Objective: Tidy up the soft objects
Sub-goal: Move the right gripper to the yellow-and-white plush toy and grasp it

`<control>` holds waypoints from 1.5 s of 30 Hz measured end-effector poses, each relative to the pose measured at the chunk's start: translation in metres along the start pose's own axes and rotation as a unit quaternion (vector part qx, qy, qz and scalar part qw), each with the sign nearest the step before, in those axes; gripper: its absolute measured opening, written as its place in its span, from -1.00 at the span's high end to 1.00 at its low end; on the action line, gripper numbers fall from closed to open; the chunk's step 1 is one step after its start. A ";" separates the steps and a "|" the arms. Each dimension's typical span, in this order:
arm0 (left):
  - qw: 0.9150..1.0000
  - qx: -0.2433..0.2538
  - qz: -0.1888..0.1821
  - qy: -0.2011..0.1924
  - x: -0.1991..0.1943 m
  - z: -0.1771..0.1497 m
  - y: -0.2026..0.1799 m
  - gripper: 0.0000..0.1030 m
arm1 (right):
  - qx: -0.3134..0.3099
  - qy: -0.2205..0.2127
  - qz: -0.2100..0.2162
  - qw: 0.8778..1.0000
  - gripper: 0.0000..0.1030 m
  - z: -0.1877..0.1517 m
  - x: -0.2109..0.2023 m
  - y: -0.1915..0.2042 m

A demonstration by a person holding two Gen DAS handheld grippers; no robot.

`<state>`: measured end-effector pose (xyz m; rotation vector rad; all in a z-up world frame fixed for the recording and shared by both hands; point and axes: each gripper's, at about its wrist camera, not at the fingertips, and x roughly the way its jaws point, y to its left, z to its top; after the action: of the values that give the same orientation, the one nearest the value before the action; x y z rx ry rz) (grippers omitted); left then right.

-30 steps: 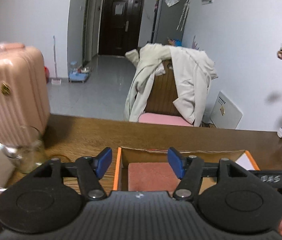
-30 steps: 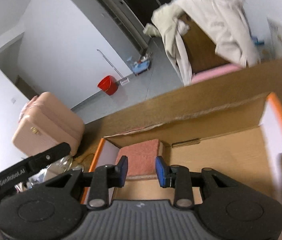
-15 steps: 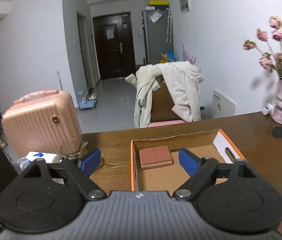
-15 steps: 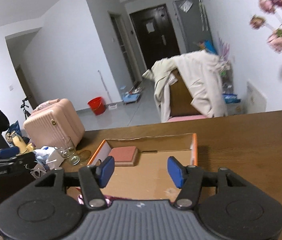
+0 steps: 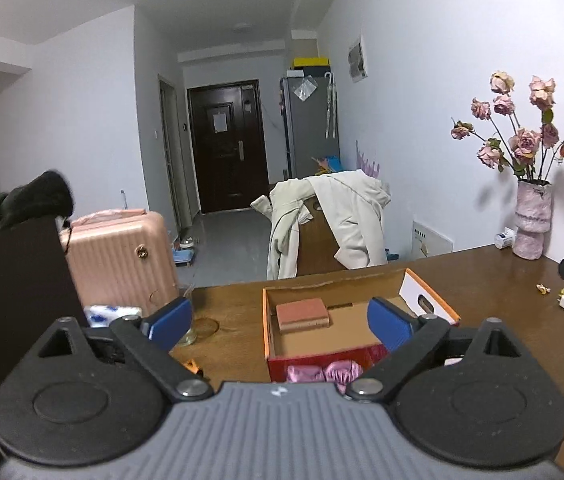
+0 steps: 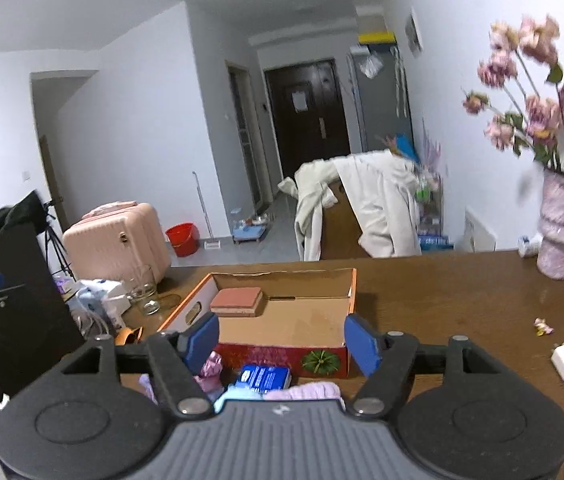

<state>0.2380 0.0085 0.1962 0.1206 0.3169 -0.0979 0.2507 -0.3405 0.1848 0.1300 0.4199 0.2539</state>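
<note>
Hovering near box [image 6: 351, 292] front edge; both tools spread, empty.

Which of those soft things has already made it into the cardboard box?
Only the reddish-pink sponge block, lying in the box's far left corner. The pink cloth and blue packet lie on the table in front of it.

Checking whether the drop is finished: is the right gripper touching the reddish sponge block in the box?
Apart. The right wrist view shows the right gripper open, with bare cardboard box floor between its fingertips and the sponge block.
</note>
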 end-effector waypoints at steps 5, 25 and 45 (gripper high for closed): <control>0.999 -0.008 0.009 -0.036 -0.047 -0.044 0.000 -0.93 | -0.082 -0.065 -0.020 0.994 -0.65 -0.047 -0.051 0.037; 0.999 -0.040 -0.012 -0.016 -0.115 -0.187 -0.016 -1.00 | -0.089 -0.020 0.008 0.996 -0.77 -0.213 -0.077 0.101; 0.993 -0.044 -0.069 0.084 0.017 -0.191 -0.040 -0.73 | -0.003 0.040 0.049 0.998 0.32 -0.197 0.050 0.078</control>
<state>0.1914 -0.0069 0.0062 0.0199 0.4962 -0.2108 0.1952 -0.2383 0.0010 0.1349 0.4922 0.3570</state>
